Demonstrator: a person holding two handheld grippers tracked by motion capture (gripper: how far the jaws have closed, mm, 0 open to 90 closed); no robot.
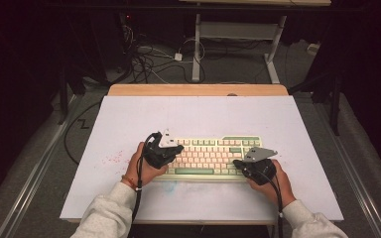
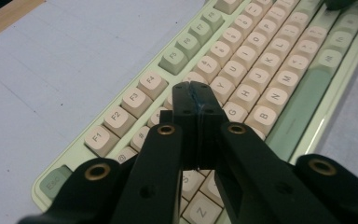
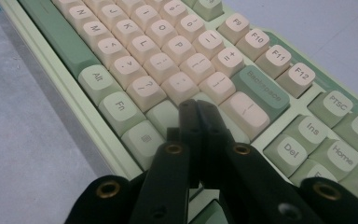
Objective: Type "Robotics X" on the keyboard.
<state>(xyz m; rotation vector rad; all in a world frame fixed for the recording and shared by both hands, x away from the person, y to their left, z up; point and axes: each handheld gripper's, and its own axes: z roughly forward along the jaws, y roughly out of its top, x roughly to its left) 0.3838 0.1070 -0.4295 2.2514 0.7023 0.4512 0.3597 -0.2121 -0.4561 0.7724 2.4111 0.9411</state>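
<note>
Typing on the keyboard (image 1: 213,157) at mid-bench apparently under way, end not judgeable: left gripper (image 2: 196,100) clenched empty over the upper-left letter keys, right gripper (image 3: 198,116) clenched empty near Enter.

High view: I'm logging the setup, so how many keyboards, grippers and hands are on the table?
Keyboard: 1
Grippers, left gripper and right gripper: 2
Hands, left hand and right hand: 2
Total: 5
</note>
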